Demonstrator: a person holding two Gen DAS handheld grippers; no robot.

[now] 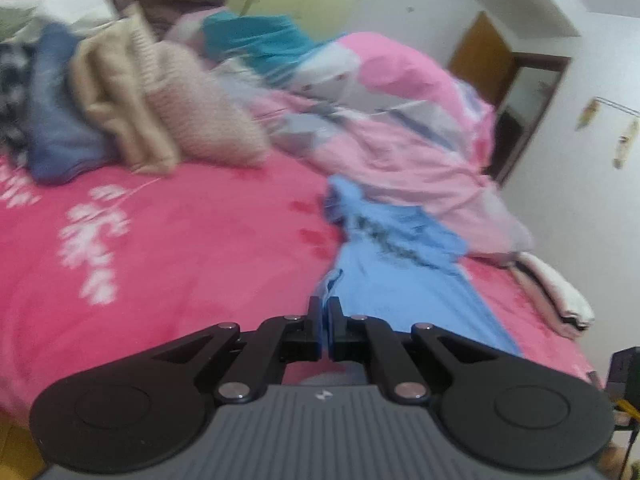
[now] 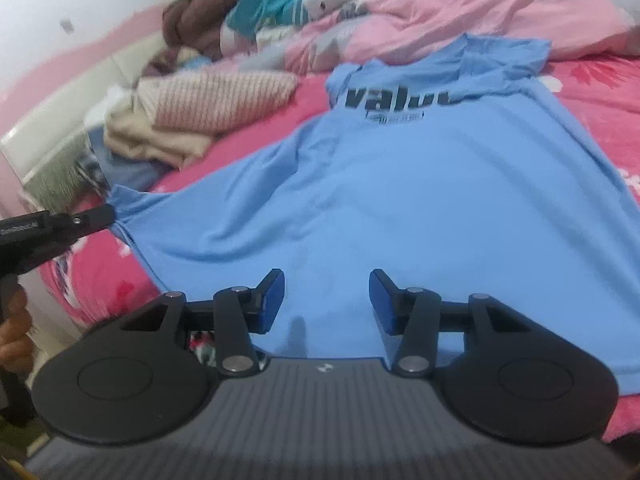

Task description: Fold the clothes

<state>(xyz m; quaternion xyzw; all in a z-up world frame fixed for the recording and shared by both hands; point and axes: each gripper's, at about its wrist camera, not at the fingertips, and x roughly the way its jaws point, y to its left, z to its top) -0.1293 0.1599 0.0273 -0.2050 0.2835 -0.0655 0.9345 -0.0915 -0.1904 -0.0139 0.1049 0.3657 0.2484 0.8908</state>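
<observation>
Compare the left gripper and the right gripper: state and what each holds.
The left gripper is shut, pinching a corner of the blue T-shirt; the right gripper is open with nothing between its pads. The left pulls its corner off the pink bedsheet; the right merely hovers over the hem. Both share the same black build.

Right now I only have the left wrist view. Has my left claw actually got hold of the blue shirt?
Observer: Yes. In the right wrist view, the left claw is shut on a corner of the blue shirt, and creases run out from the pinch.
Operator: And the right claw?
Observer: The right claw is open over the shirt's near edge, with nothing between its pads.
Operator: Is the shirt spread out?
Observer: Mostly flat and print side up. The far end is rumpled beside the pink quilt.
</observation>
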